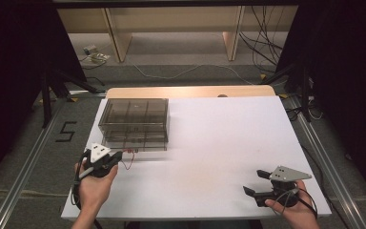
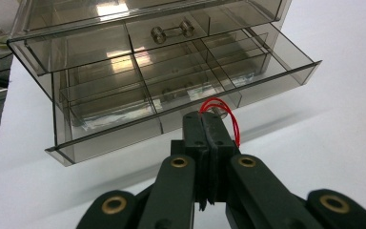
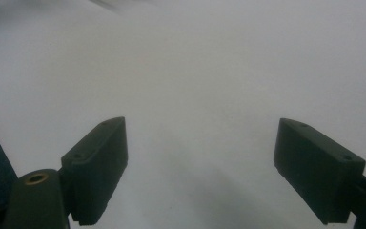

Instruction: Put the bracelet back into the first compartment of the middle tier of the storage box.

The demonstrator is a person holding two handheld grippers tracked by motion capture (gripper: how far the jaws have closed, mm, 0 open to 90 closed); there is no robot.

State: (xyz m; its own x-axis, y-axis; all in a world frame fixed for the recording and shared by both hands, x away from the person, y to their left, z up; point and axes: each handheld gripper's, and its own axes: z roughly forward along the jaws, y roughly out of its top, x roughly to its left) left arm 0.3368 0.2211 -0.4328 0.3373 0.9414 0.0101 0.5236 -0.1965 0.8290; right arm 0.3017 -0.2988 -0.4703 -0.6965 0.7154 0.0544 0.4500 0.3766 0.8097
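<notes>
Shut jaws on red wire loop (image 2: 224, 114), smoky drawer box (image 2: 171, 76) just beyond.

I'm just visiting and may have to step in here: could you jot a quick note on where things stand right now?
Left claw: shut on the red string loop tied to the lower drawer of the smoky plastic drawer box.
Right claw: open, empty, over the bare white table, far from the box.
Done: lower drawer stands pulled out; its compartments look mostly empty.
Left: probably let go of the loop; what should go in the drawer I can't tell.
</notes>
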